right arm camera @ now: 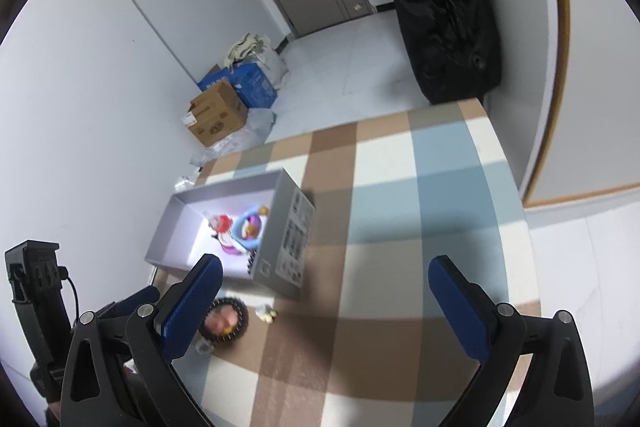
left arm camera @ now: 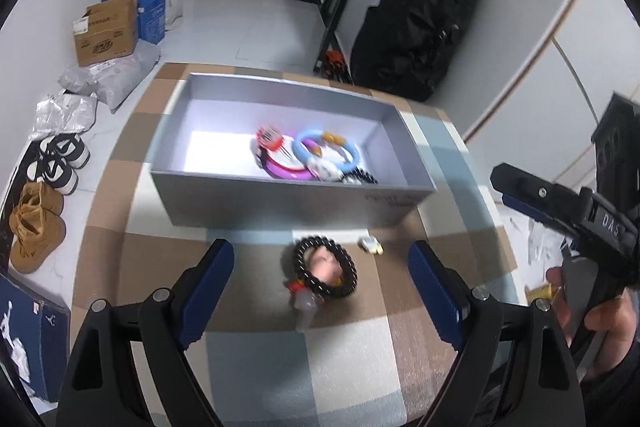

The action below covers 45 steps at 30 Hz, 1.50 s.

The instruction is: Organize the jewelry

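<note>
Checked tabletop [left arm camera: 360, 355]: grey box [left arm camera: 280, 201] holds bangles. Bead bracelet [left arm camera: 324, 269] lies between left gripper [left arm camera: 322, 285] fingers, wide. Right gripper [right arm camera: 324, 301] fingers wide, empty.

Bright daylight, motion blur, fisheye-dark corners

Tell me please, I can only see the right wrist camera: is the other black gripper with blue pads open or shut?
Observer: Open. In the left wrist view, the left gripper has its jaws wide apart and grips nothing.
Operator: What is it aiming at?
Observer: The dark beaded round bracelet, which lies on the checked brown-and-blue tablecloth just ahead of its blue pads.
Operator: Is anything on the floor on that side?
Observer: Yes, a pair of tan suede boots and black-and-white sneakers beside the table.
</note>
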{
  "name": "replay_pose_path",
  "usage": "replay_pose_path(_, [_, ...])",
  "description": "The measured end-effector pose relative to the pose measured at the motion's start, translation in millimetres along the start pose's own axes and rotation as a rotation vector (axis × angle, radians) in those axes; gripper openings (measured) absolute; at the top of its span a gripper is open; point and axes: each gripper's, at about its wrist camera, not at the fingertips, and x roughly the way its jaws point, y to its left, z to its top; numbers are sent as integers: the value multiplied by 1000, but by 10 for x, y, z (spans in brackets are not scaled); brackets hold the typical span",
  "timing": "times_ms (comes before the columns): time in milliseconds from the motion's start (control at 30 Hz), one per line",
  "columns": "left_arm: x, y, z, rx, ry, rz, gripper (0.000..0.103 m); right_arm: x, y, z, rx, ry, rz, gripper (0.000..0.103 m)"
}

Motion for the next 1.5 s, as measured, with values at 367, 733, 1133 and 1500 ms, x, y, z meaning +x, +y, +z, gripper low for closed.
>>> replay_pose_path(367, [208,-90,-125,74,75,89,86,14,-129,-161,8,60,-16,103])
replay_pose_path(733, [253,-188,-127,136,60,169,86,11,-106,-210,-4,75,-22,103])
replay_pose_path(1133, [444,-145,-141,149,117,251,85,-45,-176,-185,33,54,-26,103])
replay_pose_path(1500, [479,-316,-153,262,105,305,78,-25,-135,-196,32,59,-13,103])
